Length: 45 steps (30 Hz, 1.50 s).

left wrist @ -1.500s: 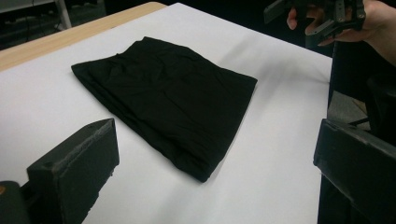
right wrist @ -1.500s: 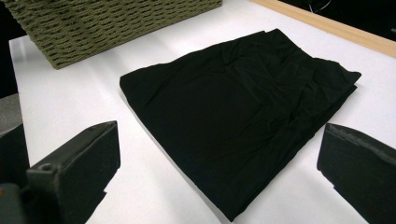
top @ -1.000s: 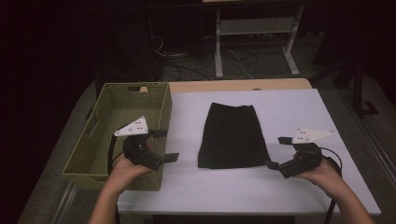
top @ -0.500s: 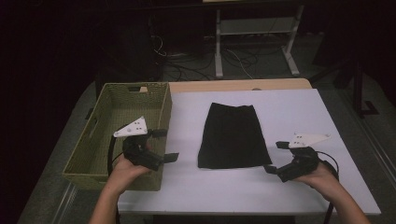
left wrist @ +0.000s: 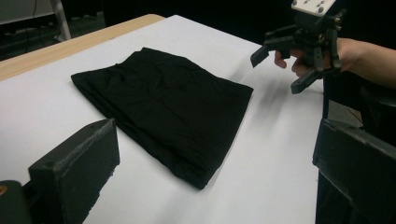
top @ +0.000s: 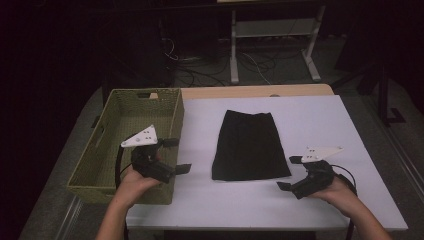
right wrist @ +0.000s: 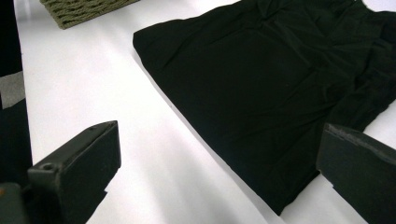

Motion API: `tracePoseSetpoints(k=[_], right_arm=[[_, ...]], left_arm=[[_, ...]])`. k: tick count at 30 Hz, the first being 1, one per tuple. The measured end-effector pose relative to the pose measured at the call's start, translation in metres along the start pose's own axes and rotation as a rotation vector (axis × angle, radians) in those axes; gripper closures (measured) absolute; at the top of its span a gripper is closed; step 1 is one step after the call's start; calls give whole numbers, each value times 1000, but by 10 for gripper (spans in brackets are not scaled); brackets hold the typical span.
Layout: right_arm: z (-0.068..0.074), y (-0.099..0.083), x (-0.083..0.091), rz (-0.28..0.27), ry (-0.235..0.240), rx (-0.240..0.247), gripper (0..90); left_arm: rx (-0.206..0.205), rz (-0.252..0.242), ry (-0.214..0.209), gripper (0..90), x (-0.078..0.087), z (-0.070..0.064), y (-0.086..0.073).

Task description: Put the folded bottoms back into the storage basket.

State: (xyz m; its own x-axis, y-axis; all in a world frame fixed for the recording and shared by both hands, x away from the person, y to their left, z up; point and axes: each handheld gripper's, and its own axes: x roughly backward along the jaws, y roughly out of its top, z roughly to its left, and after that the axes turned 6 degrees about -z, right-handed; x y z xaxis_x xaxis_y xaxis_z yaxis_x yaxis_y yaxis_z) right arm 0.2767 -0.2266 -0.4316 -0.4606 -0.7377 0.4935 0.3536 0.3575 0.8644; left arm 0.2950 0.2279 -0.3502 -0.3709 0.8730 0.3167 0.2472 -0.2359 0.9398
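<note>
A black folded garment [top: 250, 145] lies flat in the middle of the white table [top: 320, 120], its wider hem toward me. My left gripper [top: 178, 155] is held over the table's left edge beside the basket, open and empty, pointing at the garment [left wrist: 163, 102]. My right gripper [top: 288, 173] is open and empty just off the garment's near right corner; the left gripper view shows it [left wrist: 276, 70] lifted a little above the table. In the right gripper view the garment [right wrist: 275, 88] lies between and beyond the spread jaws.
A woven olive basket [top: 100, 150] stands along the table's left side, its corner [right wrist: 79, 9] visible in the right gripper view. A wooden strip [top: 250, 92] runs along the far edge. Beyond it are a dark floor, cables and a metal stand [top: 272, 40].
My right gripper has moved a little toward the near edge and leftward, closer to the garment's corner. The left gripper and the garment have stayed put.
</note>
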Motion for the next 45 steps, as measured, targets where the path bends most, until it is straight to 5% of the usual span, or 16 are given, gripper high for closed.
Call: tracePoseSetpoints(k=[19,45], right_arm=[[0,16,-30,23,62,22,1],[-3,45,-74,69,136,116,97]], left_arm=[[2,-7,3,6,1,0,0],[0,-10,2,6,1,0,0]])
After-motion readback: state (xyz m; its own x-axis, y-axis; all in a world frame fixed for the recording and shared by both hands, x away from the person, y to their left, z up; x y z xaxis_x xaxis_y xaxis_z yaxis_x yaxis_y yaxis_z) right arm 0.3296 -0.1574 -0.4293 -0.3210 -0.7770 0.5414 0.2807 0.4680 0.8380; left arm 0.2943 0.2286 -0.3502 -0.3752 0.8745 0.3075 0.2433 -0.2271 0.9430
